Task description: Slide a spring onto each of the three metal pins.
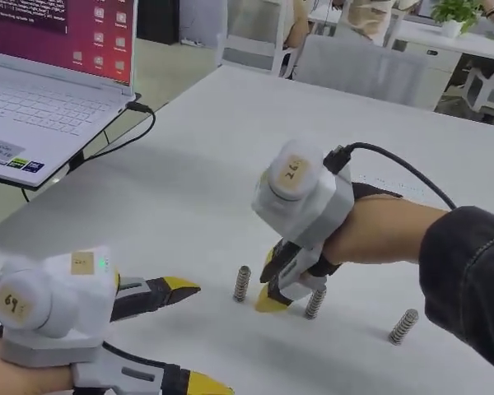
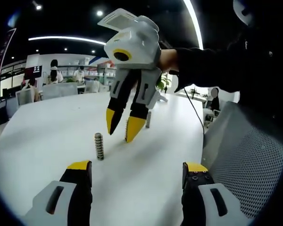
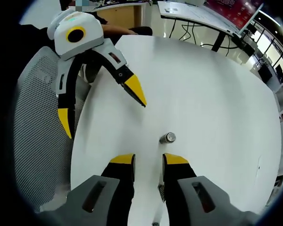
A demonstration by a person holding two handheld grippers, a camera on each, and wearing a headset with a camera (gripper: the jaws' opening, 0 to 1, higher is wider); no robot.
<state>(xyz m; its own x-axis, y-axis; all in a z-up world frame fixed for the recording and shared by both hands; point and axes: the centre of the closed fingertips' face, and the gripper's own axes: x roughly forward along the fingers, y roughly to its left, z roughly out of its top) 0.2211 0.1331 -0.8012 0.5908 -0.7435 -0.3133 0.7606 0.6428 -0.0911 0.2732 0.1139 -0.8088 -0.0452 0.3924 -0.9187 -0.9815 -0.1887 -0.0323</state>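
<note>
Three coiled springs stand upright on the white table (image 1: 198, 164): a left spring (image 1: 242, 283), a middle spring (image 1: 315, 302) and a right spring (image 1: 403, 326). My right gripper (image 1: 273, 298) points down between the left and middle springs, its jaws a narrow gap apart with nothing in them. Its own view shows the left spring's top (image 3: 168, 138) just ahead of the right gripper (image 3: 149, 159). My left gripper (image 1: 196, 336) lies low at the near left, wide open and empty. From the left gripper (image 2: 137, 167), a spring (image 2: 99, 146) stands ahead beside the right gripper (image 2: 124, 126).
An open laptop (image 1: 49, 82) sits on a lower desk at the far left, with a black cable (image 1: 115, 141) running from it. A mesh chair (image 2: 245, 155) stands at the near table edge. Chairs (image 1: 354, 66) and people are beyond the far edge.
</note>
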